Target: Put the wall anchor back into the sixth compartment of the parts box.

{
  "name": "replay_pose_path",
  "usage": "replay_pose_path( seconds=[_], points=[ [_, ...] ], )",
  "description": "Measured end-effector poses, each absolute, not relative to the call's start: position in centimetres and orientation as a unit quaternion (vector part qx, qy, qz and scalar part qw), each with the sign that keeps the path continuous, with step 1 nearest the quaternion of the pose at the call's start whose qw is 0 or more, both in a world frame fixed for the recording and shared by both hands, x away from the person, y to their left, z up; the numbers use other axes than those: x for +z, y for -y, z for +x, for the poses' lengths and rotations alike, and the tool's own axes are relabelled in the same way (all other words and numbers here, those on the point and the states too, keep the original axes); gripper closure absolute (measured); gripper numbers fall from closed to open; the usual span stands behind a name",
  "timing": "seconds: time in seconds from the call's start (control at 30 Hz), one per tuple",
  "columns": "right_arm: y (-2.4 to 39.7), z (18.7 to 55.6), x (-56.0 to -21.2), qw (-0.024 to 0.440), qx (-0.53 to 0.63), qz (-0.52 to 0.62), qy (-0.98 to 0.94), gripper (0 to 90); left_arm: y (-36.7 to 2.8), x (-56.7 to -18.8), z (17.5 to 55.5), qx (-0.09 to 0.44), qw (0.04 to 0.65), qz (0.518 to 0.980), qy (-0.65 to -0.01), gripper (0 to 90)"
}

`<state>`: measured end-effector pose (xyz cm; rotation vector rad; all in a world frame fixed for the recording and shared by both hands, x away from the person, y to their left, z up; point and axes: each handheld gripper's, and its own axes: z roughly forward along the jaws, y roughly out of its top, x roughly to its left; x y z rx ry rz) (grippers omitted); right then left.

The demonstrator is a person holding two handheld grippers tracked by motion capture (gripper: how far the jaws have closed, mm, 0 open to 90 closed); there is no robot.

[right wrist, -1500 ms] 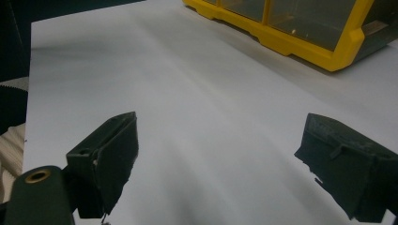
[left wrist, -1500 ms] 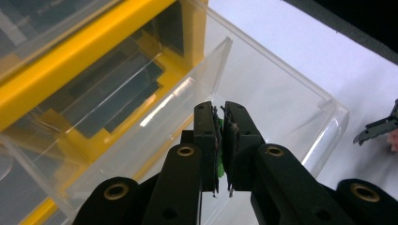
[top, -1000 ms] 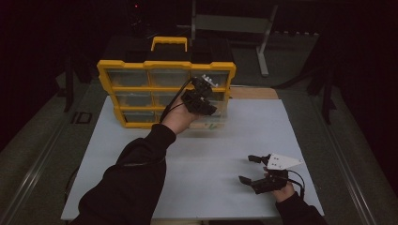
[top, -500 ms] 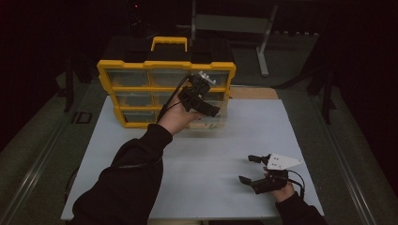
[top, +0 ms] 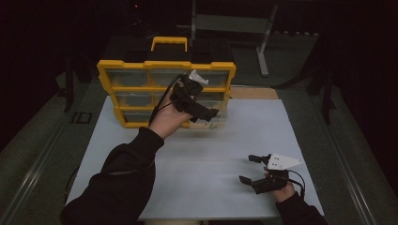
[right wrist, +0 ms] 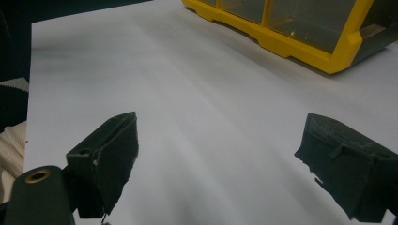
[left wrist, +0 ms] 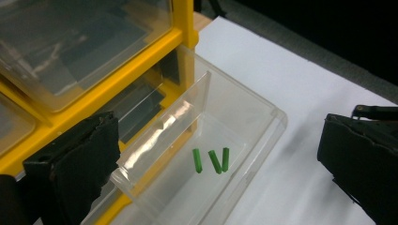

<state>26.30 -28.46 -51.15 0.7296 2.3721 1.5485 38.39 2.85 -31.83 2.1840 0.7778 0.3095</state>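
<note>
A: Left tongs (left wrist: pixel 213 154) just spread wide, empty, above the clear plastic drawer (left wrist: pixel 263 122) at the surface's far edge; three green pegs (left wrist: pixel 212 161) inside.

B: Right tongs (right wrist: pixel 216 159) wide, idle. Risk: a jaw clips the jutting drawer, spilling pegs.

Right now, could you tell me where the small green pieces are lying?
The three green pieces lie on the floor of the clear drawer, pulled out from the yellow organizer at its lower right, below the open left gripper.

green pegs (left wrist: pixel 211 160), yellow cabinet (top: pixel 141 65), white mat (top: pixel 263 136)
</note>
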Motion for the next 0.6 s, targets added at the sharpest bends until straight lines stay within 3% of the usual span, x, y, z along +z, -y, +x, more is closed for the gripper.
replay_pose_path(
  seconds=[0.6],
  points=[
    [28.3, 26.3, -51.1, 0.108, 0.526, 0.248, -0.807, 12.1, -7.7, -31.4, 36.2, 0.129, 0.440, 0.838, -0.295, 0.0]
  ],
)
